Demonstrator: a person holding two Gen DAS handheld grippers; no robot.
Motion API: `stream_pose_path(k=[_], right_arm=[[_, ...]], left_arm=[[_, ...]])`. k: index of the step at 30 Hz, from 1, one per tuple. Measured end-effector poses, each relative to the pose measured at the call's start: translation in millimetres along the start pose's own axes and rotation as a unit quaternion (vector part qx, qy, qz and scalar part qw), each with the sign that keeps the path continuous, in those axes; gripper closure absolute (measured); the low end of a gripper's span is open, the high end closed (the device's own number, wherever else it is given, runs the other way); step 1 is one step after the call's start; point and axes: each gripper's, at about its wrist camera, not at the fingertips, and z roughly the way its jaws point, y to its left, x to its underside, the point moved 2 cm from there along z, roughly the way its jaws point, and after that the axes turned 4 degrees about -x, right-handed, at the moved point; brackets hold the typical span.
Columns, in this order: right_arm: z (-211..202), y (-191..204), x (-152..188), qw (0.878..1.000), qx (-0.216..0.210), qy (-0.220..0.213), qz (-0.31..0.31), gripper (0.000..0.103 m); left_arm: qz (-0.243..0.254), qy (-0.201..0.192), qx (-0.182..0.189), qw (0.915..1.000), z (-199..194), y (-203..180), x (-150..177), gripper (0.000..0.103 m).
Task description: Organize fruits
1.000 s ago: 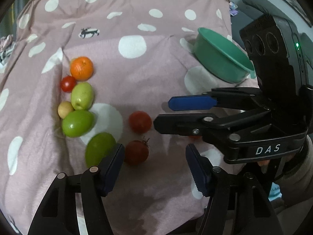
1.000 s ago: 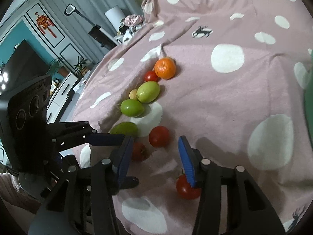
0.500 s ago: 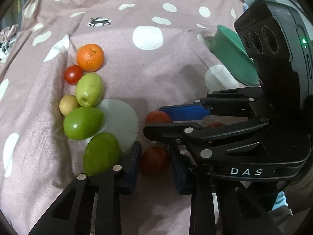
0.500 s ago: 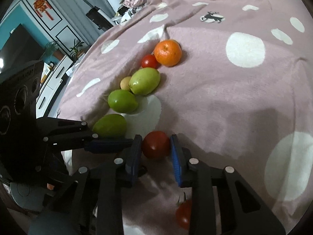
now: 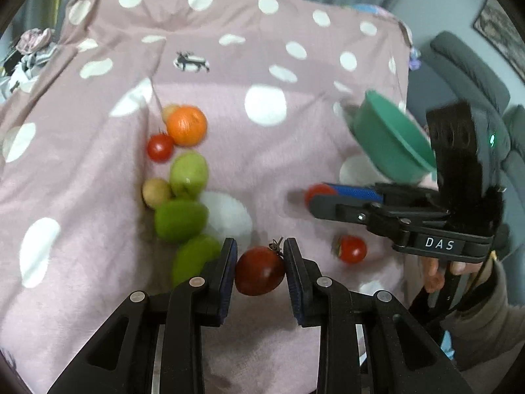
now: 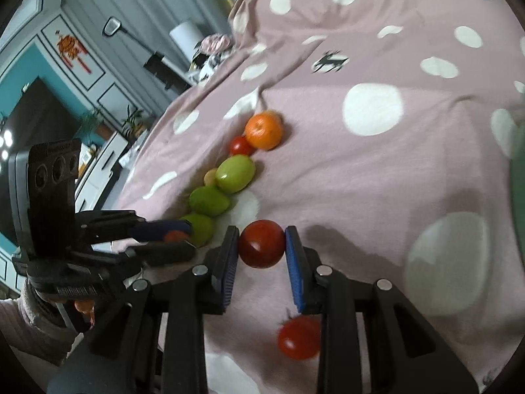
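Observation:
My left gripper (image 5: 260,271) is shut on a dark red tomato (image 5: 259,271) with a stem, just above the pink dotted blanket (image 5: 262,164). My right gripper (image 6: 261,244) is shut on a bright red tomato (image 6: 261,244); that gripper (image 5: 320,195) also shows at the right of the left wrist view. A third tomato (image 6: 299,337) (image 5: 352,249) lies loose on the blanket. To the left runs a row of fruit: an orange (image 5: 186,125), a small tomato (image 5: 159,147), three green fruits (image 5: 188,174) and a small yellowish fruit (image 5: 156,192). A green bowl (image 5: 390,141) sits at the right.
A grey chair (image 5: 469,75) stands beyond the blanket's right edge. The right wrist view shows a white cabinet and a dark screen (image 6: 36,115) off the blanket's left side. A person's hand and sleeve (image 5: 475,295) hold the right gripper.
Both grippers closed from open onto a tomato each. The left one has moved across with its tomato, and the right one has drawn back to the right with its own.

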Motion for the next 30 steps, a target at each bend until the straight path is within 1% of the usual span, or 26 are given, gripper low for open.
stream_pose_path(k=[6,13,18,19,22,26,30], right_arm=[[-30,-12,0,0.999,0.012,-0.039,0.016,0.074],[-81,-35,-3,0.993,0.043,-0.103,0.034,0.074],[-125,-59,-3,0.983,0.080,-0.155,0.053,0.074],[-134,-66,-2,0.981,0.090,-0.165,0.058,0.074],[-158,-83,1,0.972,0.118,-0.188,0.074,0.074],[-176,-104,7,0.961,0.163,-0.202,0.093,0.074],[-185,-121,10,0.954,0.192,-0.208,0.104,0.074]], left_arm=[[0.017,-0.019,0.011,0.9996,-5,-18,-19,0.073],[0.058,-0.043,0.035,0.9968,1,-56,-56,0.073],[0.073,-0.054,0.073,0.9931,14,-89,-91,0.073],[0.080,-0.057,0.083,0.9917,18,-100,-101,0.073],[0.100,-0.055,0.098,0.9886,31,-128,-117,0.073],[0.129,-0.038,0.120,0.9835,59,-171,-134,0.073],[0.154,-0.030,0.133,0.9787,83,-211,-146,0.073]])
